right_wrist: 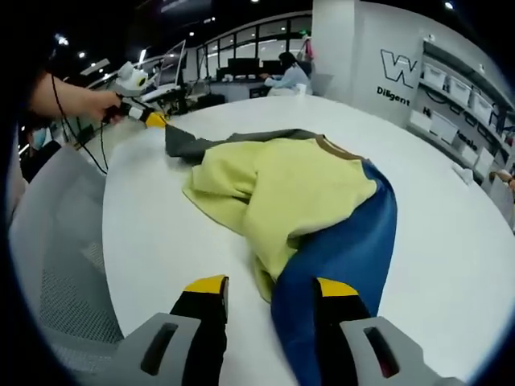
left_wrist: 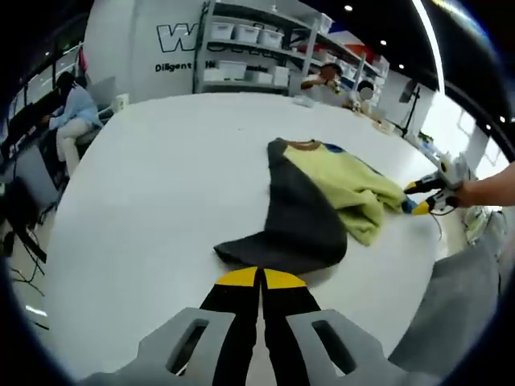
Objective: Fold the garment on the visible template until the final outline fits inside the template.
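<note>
**Ana:** Left gripper [left_wrist: 261, 279] first, please: what is it doing?

**Ben:** Seen from its own camera, its two black jaws with yellow tips rise from the bottom of the view and are pressed together. The tips sit right at the near edge of the dark grey sleeve [left_wrist: 291, 217] of a sweatshirt. Whether cloth is pinched between them cannot be told there. In the right gripper view the same gripper [right_wrist: 155, 119] appears far off, held by a hand [right_wrist: 103, 102], with its yellow tips touching the grey corner of the garment [right_wrist: 183, 142], which looks drawn out towards it.

**Ana:** And the right gripper [right_wrist: 269, 288]?

**Ben:** Its jaws stand apart. The blue sleeve [right_wrist: 346, 241] runs down between them and over the right jaw, so it is spread around the cloth rather than closed on it. In the left gripper view it [left_wrist: 418, 197] shows at the far right, in a hand [left_wrist: 483, 191], at the edge of the yellow fabric.

**Ana:** Where is the sweatshirt?

**Ben:** The sweatshirt [right_wrist: 282, 189] lies crumpled on a large white table [left_wrist: 161, 177]. Its yellow body is bunched in the middle, the grey sleeve is on one side and the blue sleeve on the other, and a brown collar [right_wrist: 331, 148] shows at the top.

**Ana:** Anything around it?

**Ben:** Behind the table are white shelves with bins [left_wrist: 245, 48], and a seated person [left_wrist: 72, 112] is off to one side.
</note>
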